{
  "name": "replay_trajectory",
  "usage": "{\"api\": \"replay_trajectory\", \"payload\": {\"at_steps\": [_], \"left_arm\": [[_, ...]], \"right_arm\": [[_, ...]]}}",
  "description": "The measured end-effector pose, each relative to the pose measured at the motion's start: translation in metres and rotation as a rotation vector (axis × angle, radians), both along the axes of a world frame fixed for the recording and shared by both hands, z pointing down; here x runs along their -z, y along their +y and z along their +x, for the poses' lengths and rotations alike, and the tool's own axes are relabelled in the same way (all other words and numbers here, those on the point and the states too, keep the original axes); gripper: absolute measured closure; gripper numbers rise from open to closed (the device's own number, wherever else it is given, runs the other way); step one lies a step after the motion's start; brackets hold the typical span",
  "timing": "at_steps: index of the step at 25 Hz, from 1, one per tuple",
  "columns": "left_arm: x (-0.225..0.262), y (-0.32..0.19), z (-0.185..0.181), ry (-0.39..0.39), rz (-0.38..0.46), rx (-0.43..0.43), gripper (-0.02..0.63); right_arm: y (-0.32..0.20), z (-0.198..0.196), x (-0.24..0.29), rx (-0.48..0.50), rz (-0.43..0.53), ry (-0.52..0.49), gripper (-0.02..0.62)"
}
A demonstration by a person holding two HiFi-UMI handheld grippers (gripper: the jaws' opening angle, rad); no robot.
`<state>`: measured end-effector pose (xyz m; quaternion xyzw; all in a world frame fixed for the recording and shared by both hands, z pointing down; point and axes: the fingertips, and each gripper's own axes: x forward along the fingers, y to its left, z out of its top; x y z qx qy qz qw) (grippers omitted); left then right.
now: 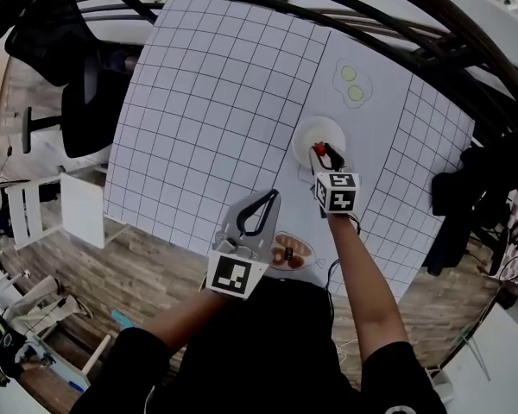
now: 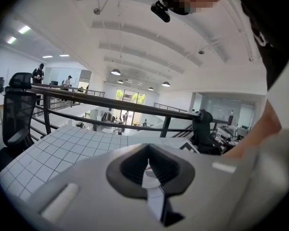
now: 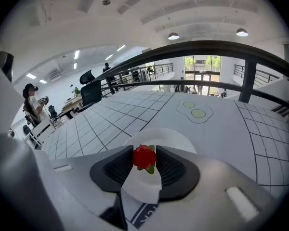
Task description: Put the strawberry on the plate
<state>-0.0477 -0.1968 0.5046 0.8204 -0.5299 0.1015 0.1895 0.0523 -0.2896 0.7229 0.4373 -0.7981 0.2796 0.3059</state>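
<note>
The right gripper (image 1: 325,153) is clenched on the small red strawberry with green leaves (image 3: 144,156), which sits pinched between the two dark ribbed pads, leaf end downward. It hangs over the round white plate (image 3: 169,137); whether it already touches the plate's surface I cannot tell. In the head view the plate lies on the white sheet with a dark grid (image 1: 207,102), at the 12 o'clock side of the right gripper's marker cube. A flat white shape with two yellow-green rounds (image 1: 352,84) lies well apart at the plate's 1 o'clock. The left gripper (image 1: 268,197) waits at the plate's 7 o'clock with its jaws together on nothing, just beside a small brownish dish (image 1: 307,250) at the table's near edge. The step in hand looks to be the set-down, and the task seems close to its end. To do it well, I would bring the berry low over the plate's middle rather than its near rim, so that it does not roll off onto the sheet. The jaws should part only once the berry rests on, or hangs just above, the plate. They should open gently and evenly, since a soft, rounded fruit can stick to one pad or tumble. The gripper should then lift straight away without nudging the berry or the plate. The left gripper is best kept where it is, out of the way.
</note>
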Motion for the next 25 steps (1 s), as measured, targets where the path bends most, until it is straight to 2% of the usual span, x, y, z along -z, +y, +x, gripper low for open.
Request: {"api": "replay_trajectory", "payload": {"at_steps": [7,16,25], "left_arm": [[-0.001,-0.002,-0.011,-0.007,-0.007,0.029,0.597],[-0.005,0.008,-0.024,-0.009,-0.023,0.05,0.597],[-0.004,0.017,-0.022,0.014,-0.033,0.054,0.597]], "right_arm": [[-0.005,-0.001,-0.025,0.031,-0.042,0.057,0.449],[-0.001,-0.003,-0.036,0.077,-0.041,0.157,0.448],[-0.009,-0.001,-0.026,0.057,0.011,0.138,0.417]]}}
